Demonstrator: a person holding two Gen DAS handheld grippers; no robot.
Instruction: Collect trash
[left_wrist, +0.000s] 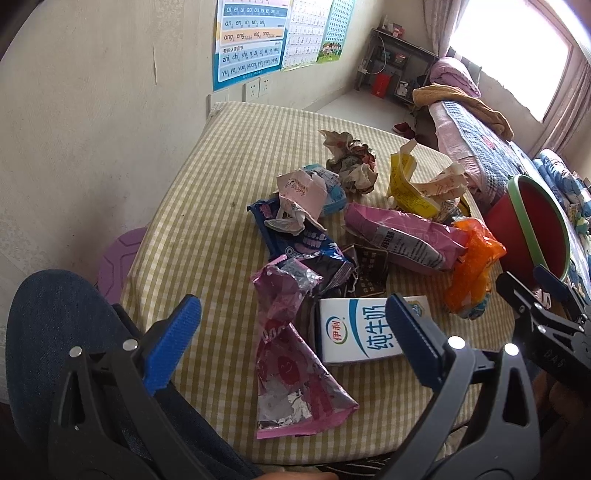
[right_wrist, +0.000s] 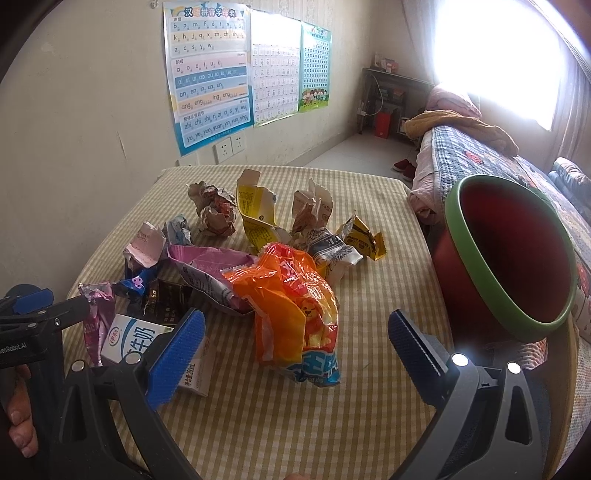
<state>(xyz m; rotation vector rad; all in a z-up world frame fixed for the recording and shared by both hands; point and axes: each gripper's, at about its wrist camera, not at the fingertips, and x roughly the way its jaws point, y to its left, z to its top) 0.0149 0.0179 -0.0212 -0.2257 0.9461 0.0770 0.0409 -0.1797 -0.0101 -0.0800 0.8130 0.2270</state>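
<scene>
**Left wrist, right wrist: trash heaped mid-table, both grippers agape**

Left wrist view: left gripper (left_wrist: 293, 325) spread wide above the near edge of the table (left_wrist: 207, 206), nothing between its blue pads (left_wrist: 173, 339). Just beyond them, a pink foil wrapper (left_wrist: 291, 354) lying flat, touching a milk carton (left_wrist: 360, 332) on its right (white, blue print, on its side). Behind those, a dark sachet (left_wrist: 369, 273), a blue wrapper (left_wrist: 295, 240), a pink bag (left_wrist: 402, 236), an orange bag (left_wrist: 472, 266). Toward the far edge, a crumpled paper ball (left_wrist: 351, 158) and a torn yellow box (left_wrist: 406, 184). Right gripper (left_wrist: 532, 291) poking in from the right edge, low beside the orange bag.

Right wrist view: right gripper (right_wrist: 295, 343) equally wide apart, empty, straddling the near end of the orange bag (right_wrist: 295, 314) without touching it. Milk carton (right_wrist: 140, 343) partly hidden behind the left pad. Red bin (right_wrist: 517, 258) with green rim at the right edge of the table (right_wrist: 295, 424), tilted, mouth facing the pile; contents not discernible (interior in shadow). Left gripper (right_wrist: 33, 302) entering at the left edge, over the pink foil wrapper (right_wrist: 96, 306). Small yellow packet (right_wrist: 365, 236) near the far right of the heap, well apart from the bin.
</scene>
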